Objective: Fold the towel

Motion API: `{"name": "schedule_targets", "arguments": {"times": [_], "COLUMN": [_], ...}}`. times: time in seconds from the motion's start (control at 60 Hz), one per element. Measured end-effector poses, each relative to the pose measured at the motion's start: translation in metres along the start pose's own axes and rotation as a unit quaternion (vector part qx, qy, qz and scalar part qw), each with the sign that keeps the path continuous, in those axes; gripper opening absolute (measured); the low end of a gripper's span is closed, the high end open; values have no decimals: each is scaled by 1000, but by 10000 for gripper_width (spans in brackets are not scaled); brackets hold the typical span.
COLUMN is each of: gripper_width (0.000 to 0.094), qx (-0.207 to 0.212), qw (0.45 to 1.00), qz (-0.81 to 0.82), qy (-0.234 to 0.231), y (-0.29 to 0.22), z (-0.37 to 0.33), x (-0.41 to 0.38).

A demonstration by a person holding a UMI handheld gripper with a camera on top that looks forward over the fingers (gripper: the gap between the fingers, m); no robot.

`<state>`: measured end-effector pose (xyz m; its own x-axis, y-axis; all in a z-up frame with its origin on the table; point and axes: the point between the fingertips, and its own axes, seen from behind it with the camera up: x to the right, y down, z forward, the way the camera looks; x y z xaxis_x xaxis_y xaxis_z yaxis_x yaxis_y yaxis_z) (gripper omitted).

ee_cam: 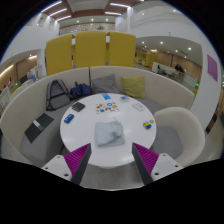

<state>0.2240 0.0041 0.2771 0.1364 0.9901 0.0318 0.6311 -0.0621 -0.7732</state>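
Observation:
A small pale grey towel (109,129) lies crumpled near the middle of a round white table (95,150). My gripper (112,160) hangs above the table's near edge, its two fingers spread wide with the magenta pads (77,157) showing on both sides. Nothing is between the fingers. The towel lies just ahead of them, beyond the fingertips.
Small coloured objects (106,102) and a blue item (69,118) lie on the table's far and left parts, another small one (148,124) at the right. A white chair (183,128) stands right, a grey bench (40,125) with dark items left, yellow panels (90,48) behind.

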Motion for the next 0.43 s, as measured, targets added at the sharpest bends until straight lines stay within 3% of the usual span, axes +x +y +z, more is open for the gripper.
{"name": "schedule_targets", "arguments": {"times": [0.2,0.433], "gripper_width": [867,871], "qx": [-1,-1], "qw": [1000,1000], "qz": [-2,1], "qy": [-1,-3], "y": [38,53], "z": [-71,-91], "x": [-26,-36]}}
